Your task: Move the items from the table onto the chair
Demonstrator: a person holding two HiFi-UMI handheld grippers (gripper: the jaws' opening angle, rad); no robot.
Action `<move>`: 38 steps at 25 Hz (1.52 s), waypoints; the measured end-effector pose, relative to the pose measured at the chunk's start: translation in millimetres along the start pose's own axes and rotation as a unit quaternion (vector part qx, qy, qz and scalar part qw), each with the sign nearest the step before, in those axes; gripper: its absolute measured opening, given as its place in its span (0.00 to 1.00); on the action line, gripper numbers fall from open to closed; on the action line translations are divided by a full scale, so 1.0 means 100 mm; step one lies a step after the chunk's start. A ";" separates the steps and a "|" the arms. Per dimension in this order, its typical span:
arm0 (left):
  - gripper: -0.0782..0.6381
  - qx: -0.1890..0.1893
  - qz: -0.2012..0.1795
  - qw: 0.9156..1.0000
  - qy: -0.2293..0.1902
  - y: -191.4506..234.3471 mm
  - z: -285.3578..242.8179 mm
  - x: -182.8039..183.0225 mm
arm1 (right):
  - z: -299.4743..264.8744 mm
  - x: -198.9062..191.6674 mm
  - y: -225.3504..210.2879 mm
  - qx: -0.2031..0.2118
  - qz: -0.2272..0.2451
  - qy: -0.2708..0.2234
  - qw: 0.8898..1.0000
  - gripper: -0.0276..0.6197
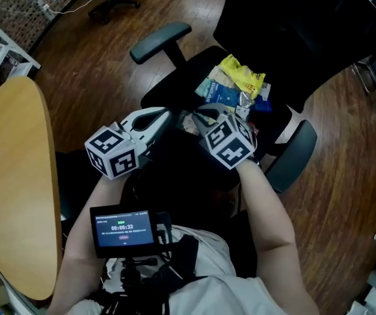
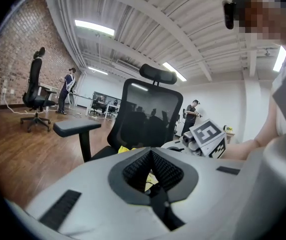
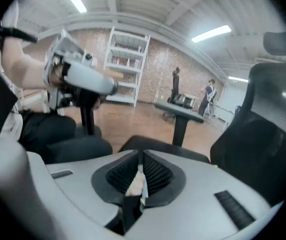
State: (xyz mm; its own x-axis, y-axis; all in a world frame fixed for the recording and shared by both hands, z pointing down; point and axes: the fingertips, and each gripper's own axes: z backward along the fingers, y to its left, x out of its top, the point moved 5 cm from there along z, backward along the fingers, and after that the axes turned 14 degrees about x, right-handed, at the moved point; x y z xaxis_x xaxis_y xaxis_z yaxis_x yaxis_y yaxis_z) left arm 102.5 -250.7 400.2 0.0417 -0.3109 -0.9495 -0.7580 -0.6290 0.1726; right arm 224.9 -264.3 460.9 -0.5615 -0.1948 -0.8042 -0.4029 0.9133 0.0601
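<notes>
Several snack packets, a yellow one (image 1: 243,76) on top, lie piled at the back of the black office chair's seat (image 1: 174,87). Both grippers hover side by side over the seat's front. My right gripper (image 1: 197,115) is closed on a small pale packet (image 1: 188,122); in the right gripper view it shows as a thin tan strip (image 3: 136,183) pinched between the pads of the gripper (image 3: 140,156). My left gripper (image 1: 168,115) (image 2: 151,153) has its tips together and nothing in them; the yellow packet (image 2: 125,148) shows beyond it.
The oval wooden table (image 1: 14,176) is at the left. The chair's armrests (image 1: 160,41) (image 1: 291,156) flank the seat, with its tall backrest (image 2: 147,114) behind. A small screen (image 1: 123,230) hangs at the person's chest. People stand far back in the room.
</notes>
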 end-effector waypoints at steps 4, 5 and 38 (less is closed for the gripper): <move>0.12 0.014 -0.013 1.000 -0.021 0.04 0.11 0.27 | 0.21 0.65 0.05 0.029 0.014 -0.147 0.989 0.05; 0.12 0.019 -0.015 0.999 -0.026 0.03 0.11 0.33 | 0.25 0.77 0.02 0.039 0.019 -0.173 0.984 0.05; 0.12 0.416 -0.084 0.898 -0.113 -0.21 1.77 1.29 | 0.31 2.53 0.54 0.411 0.119 -0.402 0.810 0.04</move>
State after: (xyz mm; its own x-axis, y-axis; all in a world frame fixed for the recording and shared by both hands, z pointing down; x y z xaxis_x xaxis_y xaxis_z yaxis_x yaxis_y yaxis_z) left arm 8.5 -151.9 227.3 0.1383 -0.0497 -0.9891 -0.9815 0.1267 -0.1436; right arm 83.4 -253.1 242.3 0.2318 0.0160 -0.9726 0.4500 0.8847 0.1218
